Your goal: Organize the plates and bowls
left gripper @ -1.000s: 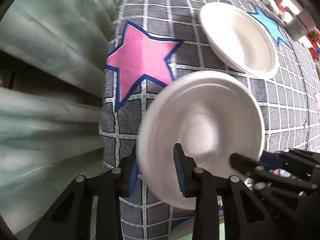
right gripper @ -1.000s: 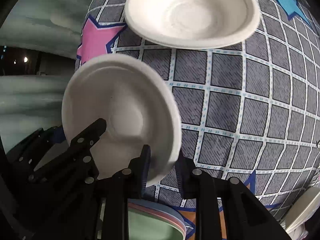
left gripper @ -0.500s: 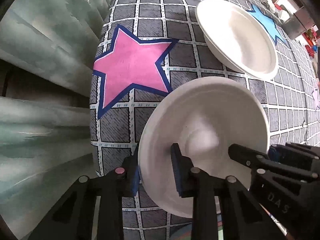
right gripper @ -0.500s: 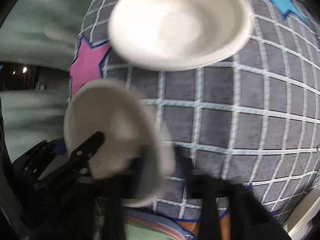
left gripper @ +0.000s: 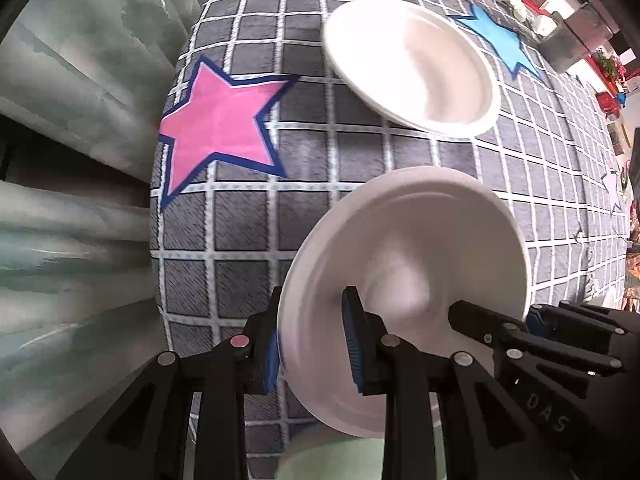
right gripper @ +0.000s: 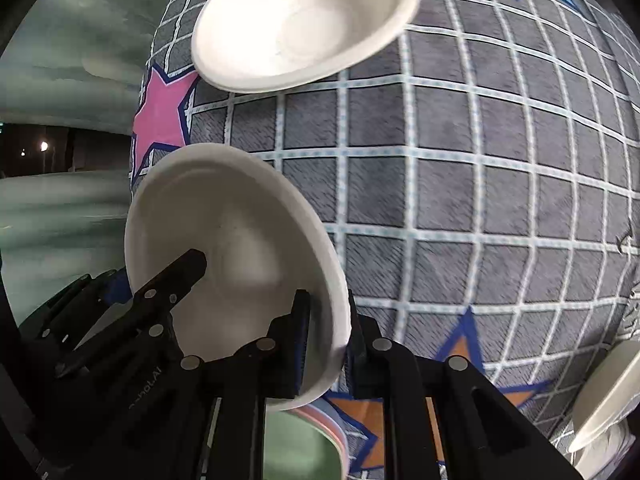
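Bowl (left gripper: 404, 280), white and tilted, hangs above the grey checked tablecloth (left gripper: 352, 152), its rim pinched on one side by the closed left gripper (left gripper: 312, 344) and on the opposite side by the closed right gripper (right gripper: 326, 332). A second white bowl (left gripper: 412, 68) rests on the cloth farther off, near a pink star (left gripper: 220, 124), nothing between them. A stack of coloured plates (right gripper: 316, 436) below is mostly hidden by the fingers, and another white dish (right gripper: 604, 404) is cut off at the right edge.
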Motion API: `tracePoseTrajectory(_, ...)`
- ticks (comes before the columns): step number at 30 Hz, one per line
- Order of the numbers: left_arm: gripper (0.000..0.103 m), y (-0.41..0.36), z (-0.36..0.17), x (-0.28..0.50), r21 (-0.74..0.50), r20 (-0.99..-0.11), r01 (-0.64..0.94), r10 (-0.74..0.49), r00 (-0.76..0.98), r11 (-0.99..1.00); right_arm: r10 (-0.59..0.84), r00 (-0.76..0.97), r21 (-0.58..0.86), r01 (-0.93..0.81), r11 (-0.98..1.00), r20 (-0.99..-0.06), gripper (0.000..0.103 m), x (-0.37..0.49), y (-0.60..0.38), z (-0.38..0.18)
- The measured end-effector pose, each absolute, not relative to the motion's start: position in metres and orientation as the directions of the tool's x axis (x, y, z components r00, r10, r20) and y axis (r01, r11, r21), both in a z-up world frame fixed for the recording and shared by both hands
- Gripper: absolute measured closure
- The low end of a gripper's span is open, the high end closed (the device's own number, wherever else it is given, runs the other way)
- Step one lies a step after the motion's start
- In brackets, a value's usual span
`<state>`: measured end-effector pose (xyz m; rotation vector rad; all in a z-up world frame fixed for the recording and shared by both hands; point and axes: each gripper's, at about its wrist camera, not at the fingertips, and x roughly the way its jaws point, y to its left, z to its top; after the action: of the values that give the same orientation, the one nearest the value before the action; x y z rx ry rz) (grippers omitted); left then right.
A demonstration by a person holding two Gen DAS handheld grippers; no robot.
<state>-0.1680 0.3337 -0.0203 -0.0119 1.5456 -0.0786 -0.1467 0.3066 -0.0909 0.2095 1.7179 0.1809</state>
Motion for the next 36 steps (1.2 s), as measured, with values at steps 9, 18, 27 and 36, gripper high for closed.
tracePoseTrajectory(9, 0.073, 0.277, 0.009, -0.190, -0.041, -0.998, 0.075, -0.045, 0.040, 0.996, 0.289, -0.133, 0.282, 0.066, 0.957, -0.948, 0.085, -0.153, 0.266, -0.083)
tracePoseTrajectory(18, 0.073, 0.181, 0.034, -0.211, -0.026, -0.997, 0.156, -0.037, 0.063, 0.987, 0.309, -0.093, 0.298, 0.117, 0.947, -0.947, 0.085, -0.195, 0.187, -0.056)
tracePoseTrajectory(27, 0.073, 0.091, 0.043, -0.252, -0.022, -0.998, 0.237, -0.034, 0.045, 0.971, 0.282, -0.091, 0.267, 0.148, 0.952, -0.955, 0.085, -0.242, 0.078, -0.035)
tracePoseTrajectory(36, 0.052, 0.057, 0.023, -0.259, -0.010, -1.000, 0.217, -0.007, -0.014, 0.976, 0.281, -0.100, 0.266, 0.147, 0.953, -0.954, 0.085, -0.262, 0.016, -0.035)
